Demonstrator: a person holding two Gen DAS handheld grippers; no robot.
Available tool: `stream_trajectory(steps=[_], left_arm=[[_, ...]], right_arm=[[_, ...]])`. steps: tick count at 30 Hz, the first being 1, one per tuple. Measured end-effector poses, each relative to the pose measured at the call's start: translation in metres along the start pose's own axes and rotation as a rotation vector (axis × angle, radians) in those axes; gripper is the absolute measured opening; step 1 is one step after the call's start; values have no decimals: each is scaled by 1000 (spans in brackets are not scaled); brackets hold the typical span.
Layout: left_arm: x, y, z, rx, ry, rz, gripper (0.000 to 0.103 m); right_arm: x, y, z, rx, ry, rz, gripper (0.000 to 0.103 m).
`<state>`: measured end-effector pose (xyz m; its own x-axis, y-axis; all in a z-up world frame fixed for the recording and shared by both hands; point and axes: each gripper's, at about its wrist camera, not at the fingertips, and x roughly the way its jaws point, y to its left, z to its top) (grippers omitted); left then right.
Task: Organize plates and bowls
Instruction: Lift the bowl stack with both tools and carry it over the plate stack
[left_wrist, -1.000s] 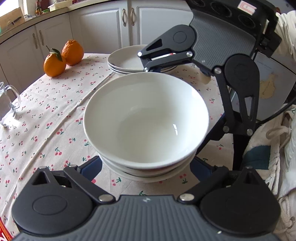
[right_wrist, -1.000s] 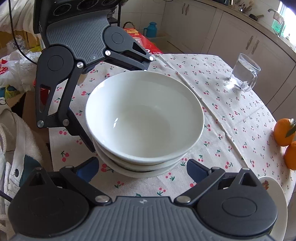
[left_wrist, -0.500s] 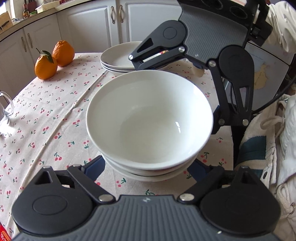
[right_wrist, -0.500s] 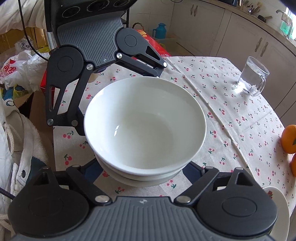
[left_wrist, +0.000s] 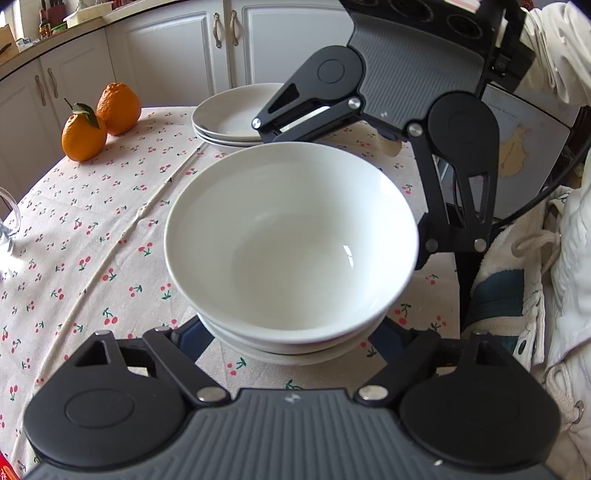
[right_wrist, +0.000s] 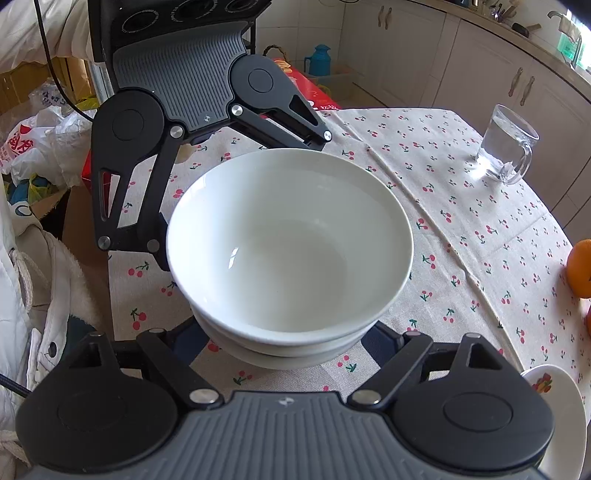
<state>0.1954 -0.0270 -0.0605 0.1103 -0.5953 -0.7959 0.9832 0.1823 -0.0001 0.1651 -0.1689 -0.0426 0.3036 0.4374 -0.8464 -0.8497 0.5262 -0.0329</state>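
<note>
Stacked white bowls (left_wrist: 291, 251) are flanked by left gripper (left_wrist: 291, 332) and right gripper (right_wrist: 288, 336), fingers spread wide; contact cannot be told. Plates (left_wrist: 232, 118) sit far.

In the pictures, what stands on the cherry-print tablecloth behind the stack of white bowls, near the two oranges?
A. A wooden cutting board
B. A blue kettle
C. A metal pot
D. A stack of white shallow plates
D. The left wrist view shows a stack of white shallow plates on the cherry-print tablecloth, beyond the stack of white bowls and to the right of the two oranges.
</note>
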Motion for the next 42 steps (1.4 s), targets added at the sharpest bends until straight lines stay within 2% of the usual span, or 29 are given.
stream_trajectory(steps=[10, 17, 24, 30, 36, 42], left_arm=[[0, -1, 2, -4, 1, 3, 88], [-2, -4, 24, 25, -11, 25, 88], [5, -1, 66, 76, -42, 44, 88], [25, 8, 116, 150, -91, 55, 88], [59, 19, 163, 205, -125, 30, 88], [97, 27, 183, 220, -100, -8, 88]], right_arm=[[-2, 0, 1, 13, -5, 5, 91], [-19, -7, -4, 19, -28, -9, 91], [-52, -28, -19, 21, -50, -53, 91], [-88, -62, -41, 30, -53, -134, 91], [-116, -98, -72, 64, -25, -220, 91], [-121, -127, -110, 144, -12, -238, 91]])
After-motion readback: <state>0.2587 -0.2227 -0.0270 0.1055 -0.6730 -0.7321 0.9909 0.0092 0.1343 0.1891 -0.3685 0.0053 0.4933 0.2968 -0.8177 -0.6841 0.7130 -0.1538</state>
